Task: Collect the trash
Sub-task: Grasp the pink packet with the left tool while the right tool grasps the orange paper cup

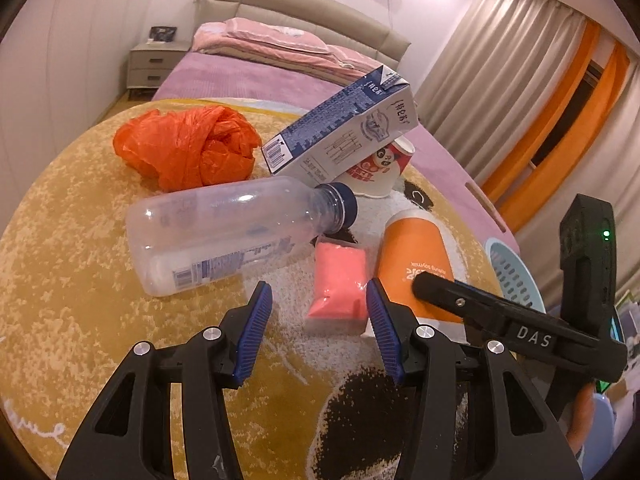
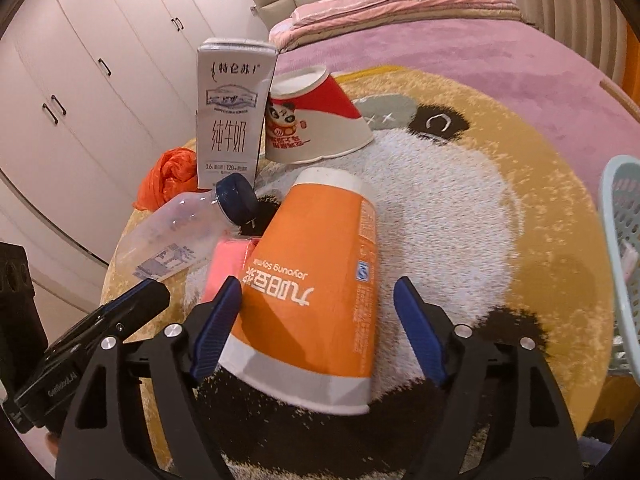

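Trash lies on a round panda rug. My left gripper is open and holds nothing; a pink packet lies just ahead, by its right finger. A clear plastic bottle with a blue cap lies on its side, left of the packet. Behind it are a crumpled orange plastic bag and a milk carton leaning on a red-and-white panda cup. An orange paper cup lies on its side between the jaws of my right gripper, which is open, with a gap at the right pad.
A pale blue perforated basket stands at the rug's right edge. The rug lies on a purple spread, with pink bedding and a headboard behind. White wardrobes line the left, and curtains hang at the right.
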Motion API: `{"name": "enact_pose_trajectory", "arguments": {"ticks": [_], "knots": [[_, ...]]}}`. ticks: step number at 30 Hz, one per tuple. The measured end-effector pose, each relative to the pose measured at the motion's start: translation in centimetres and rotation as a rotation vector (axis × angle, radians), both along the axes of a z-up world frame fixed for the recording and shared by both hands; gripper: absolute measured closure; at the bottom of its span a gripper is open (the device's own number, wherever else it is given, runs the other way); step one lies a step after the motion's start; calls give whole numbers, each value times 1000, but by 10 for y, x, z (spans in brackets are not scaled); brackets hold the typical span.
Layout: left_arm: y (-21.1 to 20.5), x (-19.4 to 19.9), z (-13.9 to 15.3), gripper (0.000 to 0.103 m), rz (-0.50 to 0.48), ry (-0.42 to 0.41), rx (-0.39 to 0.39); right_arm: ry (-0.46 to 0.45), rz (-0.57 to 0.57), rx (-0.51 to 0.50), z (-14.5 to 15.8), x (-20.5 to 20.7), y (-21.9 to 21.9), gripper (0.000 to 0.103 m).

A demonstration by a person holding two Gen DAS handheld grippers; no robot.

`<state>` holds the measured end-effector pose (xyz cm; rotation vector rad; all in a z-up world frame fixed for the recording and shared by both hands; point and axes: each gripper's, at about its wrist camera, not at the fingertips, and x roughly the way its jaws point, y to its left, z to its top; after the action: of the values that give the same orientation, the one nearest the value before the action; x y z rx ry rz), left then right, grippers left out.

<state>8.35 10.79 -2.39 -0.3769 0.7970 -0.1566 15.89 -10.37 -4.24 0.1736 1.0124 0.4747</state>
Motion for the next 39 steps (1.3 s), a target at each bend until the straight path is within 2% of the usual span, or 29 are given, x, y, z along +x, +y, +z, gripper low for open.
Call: {"name": "enact_pose_trajectory", "arguments": {"ticks": [2,4,10,15,21,24,28,30,33,39], "knots": [[0,1,0,55,-1,4,6,34,15,27,-7,4,5,28],[-2,5,-2,55,-3,10,10,23,17,20,-7,3,6,28],[-10,15,-7,50,-22,41,38,-20,20,6,0,-6,-5,43],[-25,23,-11,49,-46,67,83,-67,9,-22,10,-13,-21,54],[-42,33,-14,49,-47,102,156,-101,-8,-56,19,-18,-35,59],[-48,40,-15,49,-42,120,196,-133,-26,-129,27,-22,-41,59],[-53,41,-16,49,-33,123,240,-232,-40,-308,39,-34,-39,59],[-56,41,-16,50,-30,122,258,-252,-26,-350,39,-38,-36,59],[-61,40,-15,63,-21,119,302,-246,-8,-340,34,-38,-34,57],[-59,33,-11,65,-24,96,251,-168,-5,-176,21,-35,-49,55]]}}
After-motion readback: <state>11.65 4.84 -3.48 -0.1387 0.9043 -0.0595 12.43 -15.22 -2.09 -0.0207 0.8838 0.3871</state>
